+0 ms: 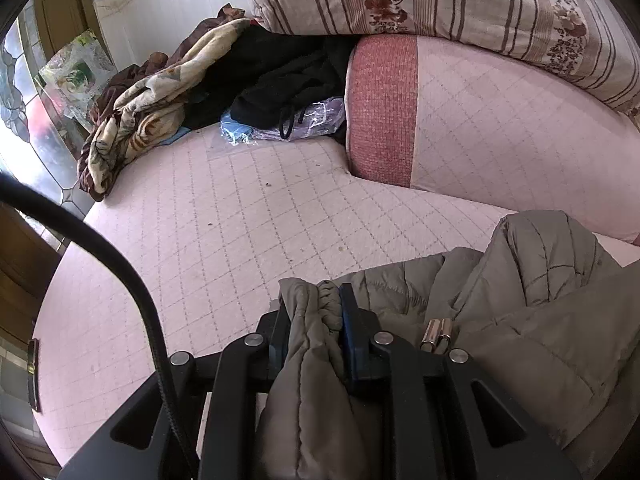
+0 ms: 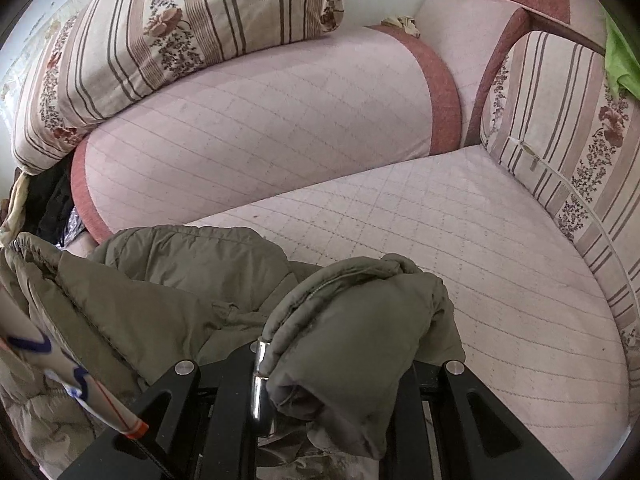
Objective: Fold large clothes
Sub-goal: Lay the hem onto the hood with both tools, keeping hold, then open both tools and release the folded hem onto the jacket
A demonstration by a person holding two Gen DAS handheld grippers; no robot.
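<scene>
An olive-grey padded jacket [image 1: 540,292] lies bunched at the near edge of the pink quilted sofa seat [image 1: 248,216]. My left gripper [image 1: 314,312] is shut on a gathered cuff or hem of the jacket, which hangs down between its black fingers. In the right wrist view the same jacket [image 2: 180,280] spreads to the left. My right gripper [image 2: 336,364] is shut on a thick fold of the jacket that drapes over and hides its fingertips. A metal zipper pull [image 2: 258,376] hangs by that fold.
A striped floral cushion [image 1: 460,4] rests on the pink backrest [image 1: 500,120]. A pile of dark clothes, a patterned blanket [image 1: 136,108] and plastic bags [image 1: 288,128] sits at the far left of the seat. Another striped cushion [image 2: 560,128] forms the right armrest. A black cable [image 1: 132,280] crosses the left view.
</scene>
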